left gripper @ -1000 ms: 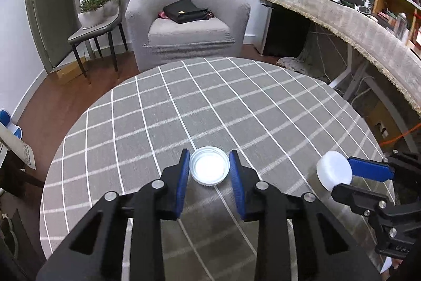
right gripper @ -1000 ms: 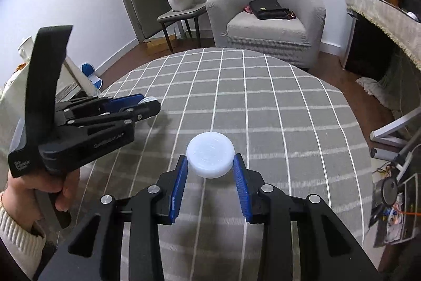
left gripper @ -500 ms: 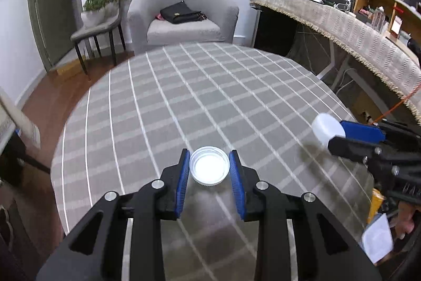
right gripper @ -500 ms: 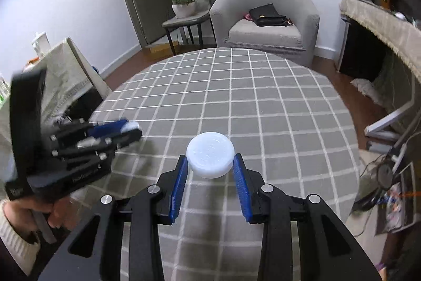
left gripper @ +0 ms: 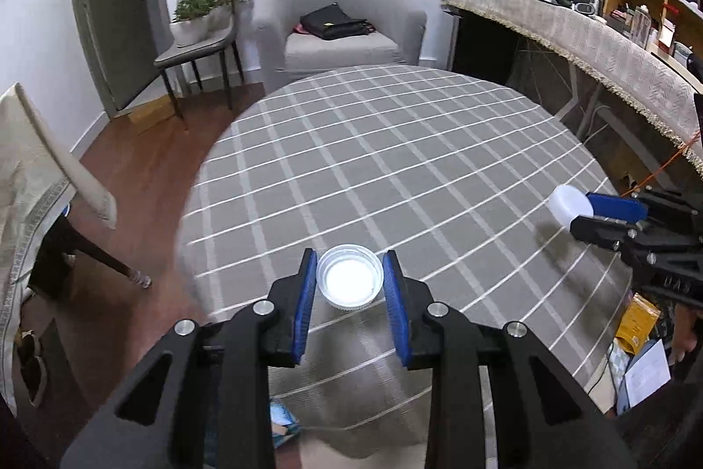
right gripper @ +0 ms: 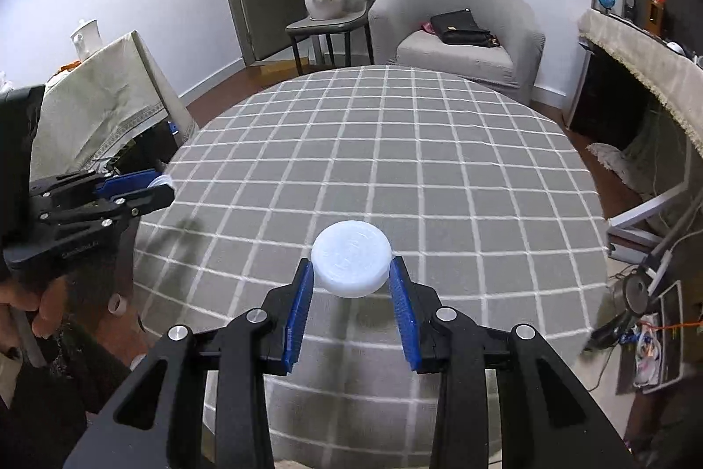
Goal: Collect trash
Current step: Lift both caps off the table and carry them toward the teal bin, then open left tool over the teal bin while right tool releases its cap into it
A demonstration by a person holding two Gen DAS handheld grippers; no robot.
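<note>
My left gripper (left gripper: 350, 275) is shut on a clear round lid (left gripper: 349, 282), open side up, and holds it above the near edge of the round table (left gripper: 395, 161) with the grey checked cloth. My right gripper (right gripper: 351, 273) is shut on a white round cap (right gripper: 351, 262), also held above the table (right gripper: 395, 161). The right gripper shows in the left wrist view (left gripper: 584, 212) at the right with the cap (left gripper: 567, 203). The left gripper shows in the right wrist view (right gripper: 160, 187) at the left.
A grey armchair (left gripper: 338, 25) with a black bag stands behind the table. A chair with potted plants (left gripper: 197, 25) is to its left. A long cloth-covered counter (left gripper: 593, 38) runs along the right. A draped side table (right gripper: 101, 104) stands at the left. Papers and a yellow packet (left gripper: 637, 324) lie on the floor.
Both grippers have risen and pulled back from the table, each still holding its piece. More of the table and floor shows now.
</note>
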